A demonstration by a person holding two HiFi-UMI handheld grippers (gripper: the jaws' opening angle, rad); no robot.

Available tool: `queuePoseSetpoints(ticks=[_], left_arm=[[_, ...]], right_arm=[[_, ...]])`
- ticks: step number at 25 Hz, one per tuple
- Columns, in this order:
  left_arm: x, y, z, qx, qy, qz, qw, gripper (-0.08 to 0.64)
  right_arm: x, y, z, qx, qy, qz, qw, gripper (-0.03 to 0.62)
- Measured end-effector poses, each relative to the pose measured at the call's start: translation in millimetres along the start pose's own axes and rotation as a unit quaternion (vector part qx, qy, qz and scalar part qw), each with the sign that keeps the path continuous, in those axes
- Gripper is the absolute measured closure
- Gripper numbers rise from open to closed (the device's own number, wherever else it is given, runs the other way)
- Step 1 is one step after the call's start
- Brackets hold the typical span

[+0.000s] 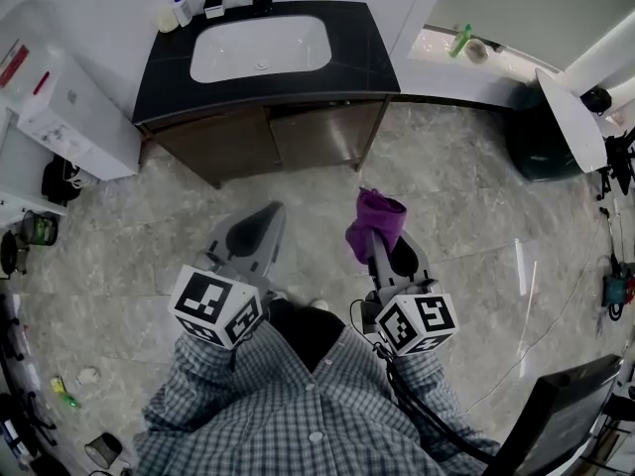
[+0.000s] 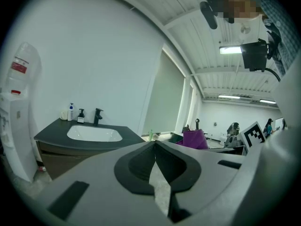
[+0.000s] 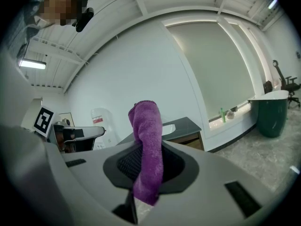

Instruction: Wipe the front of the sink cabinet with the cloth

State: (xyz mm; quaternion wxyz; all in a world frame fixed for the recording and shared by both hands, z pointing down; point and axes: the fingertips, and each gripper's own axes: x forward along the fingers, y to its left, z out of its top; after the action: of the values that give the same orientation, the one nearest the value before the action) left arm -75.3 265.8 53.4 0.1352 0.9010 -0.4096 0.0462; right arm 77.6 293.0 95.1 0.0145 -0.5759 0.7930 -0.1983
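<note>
Two grippers up, one loaded. The R gripper [image 3: 148, 147] is clamped on the purple cloth [image 3: 146, 140]. The L gripper [image 2: 155, 145] has its jaws together w/ nothing between them, so it's idle.

Step in hand, as I read it, is the approach, w/ wiping not yet begun. In the head view the cloth [image 1: 377, 218] hangs over bare floor [image 1: 466, 226], near the R gripper [image 1: 380, 246] tips and well apart from the sink cabinet [image 1: 288, 137]. The cabinet stands at the far wall under the dark top and white sink [image 1: 260, 48]. The L gripper [image 1: 266, 214] hovers beside the R one, also short of the cabinet.

Cloth orientation: a narrow bunched strip, long axis in line w/ the R gripper's own axis. It runs from the jaw throat out past the tips, and the free end folds over at the top. That end points fwd at the cabinet's brown front, toward its R corner.

Next move prob. needs the R gripper carried fwd and lowered, since the front is vertical and sits below the top's edge. Then press the free end onto the panel and sweep corner to corner. Only a short wad sticks out, so the gripper tips may touch the panel before enough cloth does, and some tilt could help.
</note>
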Motion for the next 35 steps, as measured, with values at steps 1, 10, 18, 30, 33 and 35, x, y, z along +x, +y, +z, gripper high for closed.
queuePoseSetpoints(ticks=[1, 10, 18, 30, 33, 35], left_arm=[[0, -2, 0, -0.001, -0.002, 0.005, 1.0, 0.549], [3, -24, -4, 0.005, -0.004, 0.029, 0.9996, 0.549], [25, -16, -2, 0.004, -0.005, 0.025, 0.9997, 0.549], [102, 69, 3, -0.014, 0.015, -0.012, 0.9997, 0.549], [121, 93, 1, -0.011, 0.024, -0.029, 0.9992, 0.549], [131, 109, -1, -0.011, 0.028, -0.041, 0.9987, 0.549]], right_arm=[[-2, -3, 0, 0.0, 0.0, 0.002, 1.0, 0.515], [-13, -28, 8, -0.002, -0.004, 0.011, 1.0, 0.515], [-5, -50, 5, -0.005, 0.007, -0.009, 1.0, 0.515], [106, -59, 7, -0.01, 0.032, -0.026, 0.999, 0.515], [142, -58, 1, -0.001, 0.039, -0.027, 0.999, 0.515], [167, -56, -7, -0.001, 0.049, -0.025, 0.998, 0.515]])
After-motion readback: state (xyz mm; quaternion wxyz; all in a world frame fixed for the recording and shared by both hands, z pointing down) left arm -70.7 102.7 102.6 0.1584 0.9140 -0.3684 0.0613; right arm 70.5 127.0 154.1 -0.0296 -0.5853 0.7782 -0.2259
